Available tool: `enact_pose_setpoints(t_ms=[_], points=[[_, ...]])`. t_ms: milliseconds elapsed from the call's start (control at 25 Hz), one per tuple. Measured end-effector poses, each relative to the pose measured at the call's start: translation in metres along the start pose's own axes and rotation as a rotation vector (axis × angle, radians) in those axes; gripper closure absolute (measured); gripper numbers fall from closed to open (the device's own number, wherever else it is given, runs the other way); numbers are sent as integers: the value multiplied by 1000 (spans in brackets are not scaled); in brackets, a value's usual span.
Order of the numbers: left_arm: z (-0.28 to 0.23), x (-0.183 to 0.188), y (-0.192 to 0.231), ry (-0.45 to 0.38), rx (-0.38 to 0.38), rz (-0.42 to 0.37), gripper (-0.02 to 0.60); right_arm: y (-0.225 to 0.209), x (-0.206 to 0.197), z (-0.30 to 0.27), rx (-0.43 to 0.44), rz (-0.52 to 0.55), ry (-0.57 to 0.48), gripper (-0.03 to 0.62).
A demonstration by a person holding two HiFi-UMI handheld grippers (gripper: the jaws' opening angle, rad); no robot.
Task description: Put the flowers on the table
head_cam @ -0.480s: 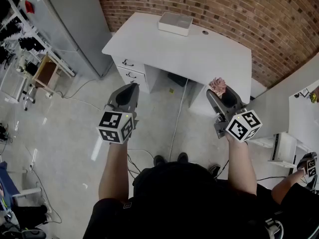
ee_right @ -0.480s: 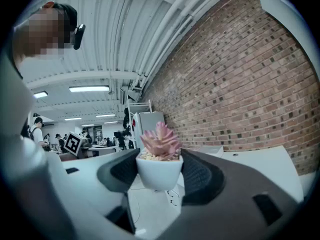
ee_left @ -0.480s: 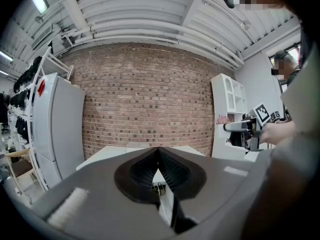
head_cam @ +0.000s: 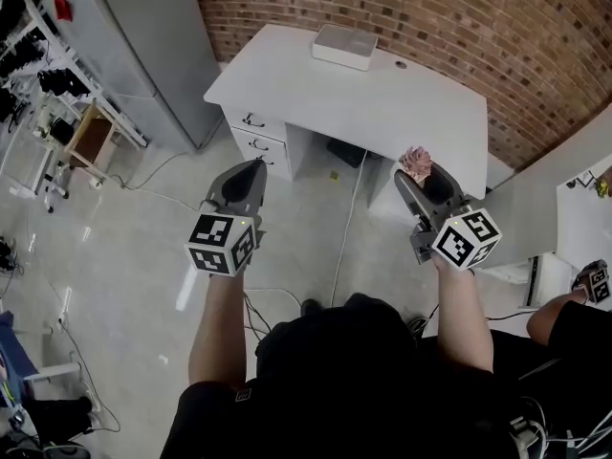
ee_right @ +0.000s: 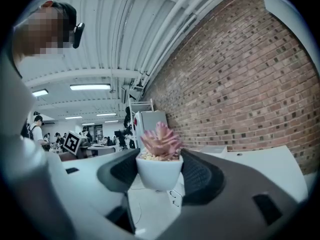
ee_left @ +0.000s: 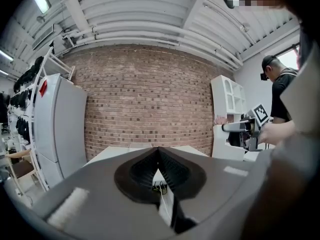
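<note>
White pot: small white ceramic pot [ee_right: 159, 171], upright, pale gravel on top, pinched at its sides by the right jaws. It is in the air, not on the table.
Flowers: pink succulent rosette [ee_right: 161, 141] sitting in the pot, rising above the jaw tops. In the head view it is at 1 o'clock from the person, right at the table's near right edge.
Right gripper: grey two-jaw gripper with marker cube [head_cam: 421, 182]. Jaws are spread wide and clamped on the pot from both sides, black ribbed pads touching the pot wall. Points about level toward 12 o'clock.
Left gripper: matching grey gripper with marker cube [ee_left: 158, 153]. Jaws pressed together, nothing between them. At 11 o'clock from the person, over the floor, well apart from the right gripper.
Table: white rectangular desk [head_cam: 382, 103] with drawers at its left end, at 12 o'clock, against the wall.
Box: flat white rectangular box [head_cam: 344, 46] on the table's far edge, toward 12 o'clock.
Wall: red brick wall [head_cam: 430, 12] behind the table.
Cabinet: tall grey metal cabinet [head_cam: 143, 46] at 10 o'clock, beside the table's left end.
Floor: pale glossy floor [head_cam: 124, 247]. A thin white cable [head_cam: 346, 218] runs from under the table toward the person.
Other person: forearm [head_cam: 555, 318] at 4 o'clock, second marker cube [head_cam: 598, 283] just beside it.
</note>
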State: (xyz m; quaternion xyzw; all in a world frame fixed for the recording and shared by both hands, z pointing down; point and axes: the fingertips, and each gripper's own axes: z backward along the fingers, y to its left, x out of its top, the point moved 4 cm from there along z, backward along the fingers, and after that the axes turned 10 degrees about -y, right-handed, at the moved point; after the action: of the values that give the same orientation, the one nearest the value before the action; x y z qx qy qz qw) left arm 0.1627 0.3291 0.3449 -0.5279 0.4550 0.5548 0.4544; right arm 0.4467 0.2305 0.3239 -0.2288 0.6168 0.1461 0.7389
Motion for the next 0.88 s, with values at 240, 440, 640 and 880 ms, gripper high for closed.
enact_pose_setpoints(t_ms=[240,440,640,880], points=[[16,-4,19,5,14,12,572,15,-11,-10,12,-41,1,350],[15,-14,36,27,33,34,572,11,-16,-24,10,-57,5,350],[9,-22,55,38,57,49,572,2,-24,-49,29,-81,19,350],[-8,-34,82,53,87,70,572,-14,-38,-84,51,-112,41,350]])
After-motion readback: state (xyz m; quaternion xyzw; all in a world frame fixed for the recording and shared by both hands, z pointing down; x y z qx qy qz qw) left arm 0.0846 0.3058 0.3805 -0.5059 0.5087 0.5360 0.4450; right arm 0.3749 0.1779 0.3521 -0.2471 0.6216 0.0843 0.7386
